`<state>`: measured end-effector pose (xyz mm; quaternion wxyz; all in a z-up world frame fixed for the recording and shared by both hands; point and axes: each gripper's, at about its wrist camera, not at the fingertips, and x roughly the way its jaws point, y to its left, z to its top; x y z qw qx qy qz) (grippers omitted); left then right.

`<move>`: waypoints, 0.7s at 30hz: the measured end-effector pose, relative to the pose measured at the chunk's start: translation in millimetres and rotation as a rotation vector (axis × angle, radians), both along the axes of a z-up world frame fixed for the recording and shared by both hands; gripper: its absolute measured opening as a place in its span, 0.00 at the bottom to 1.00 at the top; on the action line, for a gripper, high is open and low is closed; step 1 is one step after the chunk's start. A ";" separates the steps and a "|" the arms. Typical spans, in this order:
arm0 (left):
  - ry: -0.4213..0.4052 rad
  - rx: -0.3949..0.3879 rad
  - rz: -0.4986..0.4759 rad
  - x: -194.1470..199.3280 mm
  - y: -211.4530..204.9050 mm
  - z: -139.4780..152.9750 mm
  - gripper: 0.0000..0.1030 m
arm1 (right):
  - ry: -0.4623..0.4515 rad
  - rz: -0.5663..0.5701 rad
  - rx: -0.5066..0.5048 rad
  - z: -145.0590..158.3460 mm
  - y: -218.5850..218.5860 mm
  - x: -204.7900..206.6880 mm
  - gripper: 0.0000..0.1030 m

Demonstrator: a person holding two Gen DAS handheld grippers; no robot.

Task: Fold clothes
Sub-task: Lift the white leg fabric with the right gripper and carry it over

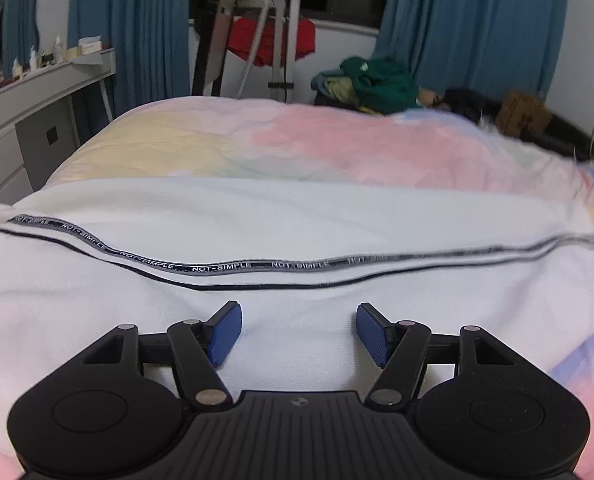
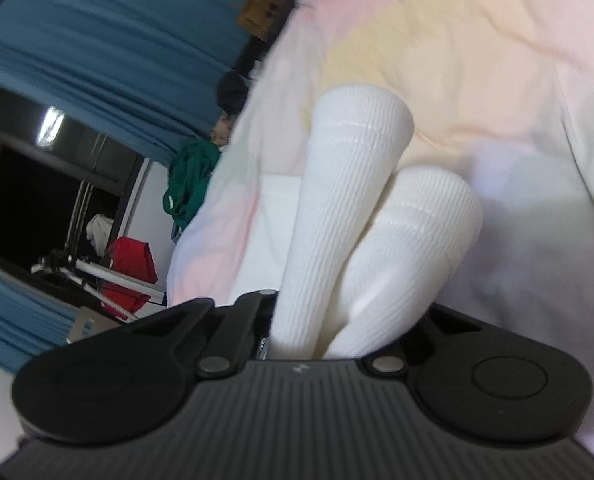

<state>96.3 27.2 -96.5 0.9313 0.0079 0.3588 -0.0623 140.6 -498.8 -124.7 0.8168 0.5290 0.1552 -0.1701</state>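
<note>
- Pastel bedding [image 1: 297,140] fills the upper middle of the left view, with blue curtains [image 1: 477,20] behind.
- White trousers [image 1: 257,220] are spread across the centre, a lettered stripe [image 1: 257,266] running along them.
- Left gripper [image 1: 299,334] is held wide open above the cloth, gripping nothing.
- Right gripper [image 2: 317,344] appears clamped on two ribbed cuffs [image 2: 357,200] (its pads are hidden, so this is judged).
- Cuffs should probably be carried over level, so the stripe stays aligned.
</note>
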 end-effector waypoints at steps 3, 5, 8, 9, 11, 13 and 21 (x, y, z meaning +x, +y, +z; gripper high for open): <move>0.009 0.015 -0.007 1.9 -0.4 -1.6 0.65 | -0.023 0.011 -0.103 18.6 7.8 0.4 0.09; 0.017 0.016 -0.010 2.8 0.5 -2.6 0.65 | -0.036 0.027 -0.191 31.9 15.6 1.3 0.09; 0.019 0.018 -0.013 3.2 0.9 -2.9 0.65 | -0.061 0.058 -0.333 52.3 30.5 1.6 0.09; 0.020 0.013 -0.015 2.9 2.1 -1.9 0.65 | -0.072 0.068 -0.378 59.0 36.1 1.2 0.09; 0.023 -0.013 -0.019 2.7 6.7 1.4 0.68 | -0.100 0.090 -0.455 72.5 48.1 3.0 0.09; 0.029 -0.056 -0.017 3.3 13.1 5.7 0.68 | -0.138 0.120 -0.516 84.9 58.8 -2.8 0.09; -0.027 -0.136 0.033 -1.6 26.8 31.3 0.69 | -0.248 0.275 -0.895 128.0 148.2 -15.4 0.09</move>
